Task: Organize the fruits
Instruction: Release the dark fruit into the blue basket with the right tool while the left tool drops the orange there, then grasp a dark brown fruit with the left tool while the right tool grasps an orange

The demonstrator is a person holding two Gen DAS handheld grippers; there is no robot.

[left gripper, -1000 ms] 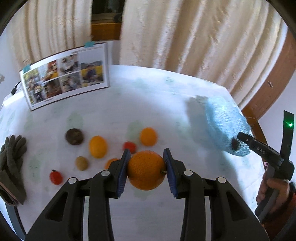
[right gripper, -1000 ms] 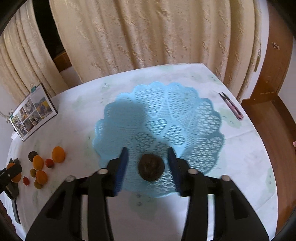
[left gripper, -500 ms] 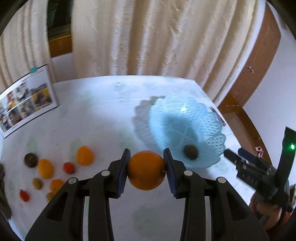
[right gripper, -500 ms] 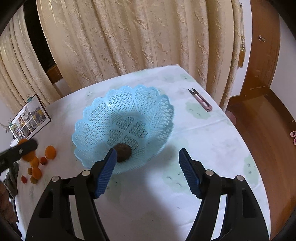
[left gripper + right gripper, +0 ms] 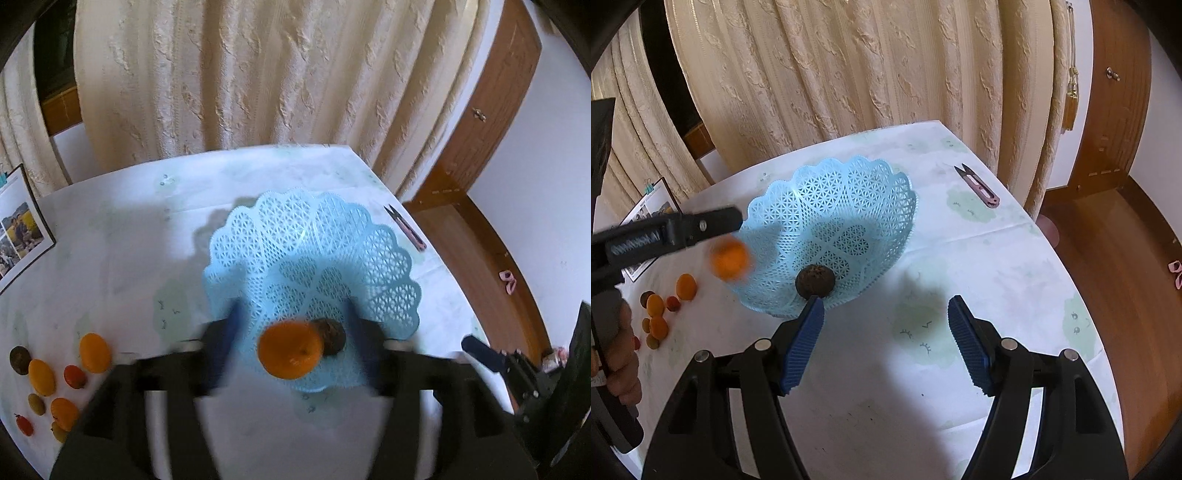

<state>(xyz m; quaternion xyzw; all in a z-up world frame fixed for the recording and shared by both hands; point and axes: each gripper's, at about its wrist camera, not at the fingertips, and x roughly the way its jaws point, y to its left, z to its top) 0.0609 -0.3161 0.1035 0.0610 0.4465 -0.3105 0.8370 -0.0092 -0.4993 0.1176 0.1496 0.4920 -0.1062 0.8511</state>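
A light blue lattice basket stands on the white table and holds a dark brown fruit. My left gripper hangs above the basket's near rim with its jaws wide open and blurred. An orange is loose in the air between and below them, falling over the basket's edge. My right gripper is open and empty over the table, just in front of the basket.
Several small fruits, orange, red, green and brown, lie in a cluster at the table's left. A photo sheet stands at the far left. Pink thread snips lie right of the basket. Curtains hang behind.
My left gripper carried the orange from the fruit cluster to above the basket, then opened and let it drop. My right gripper released the brown fruit into the basket and drew back.
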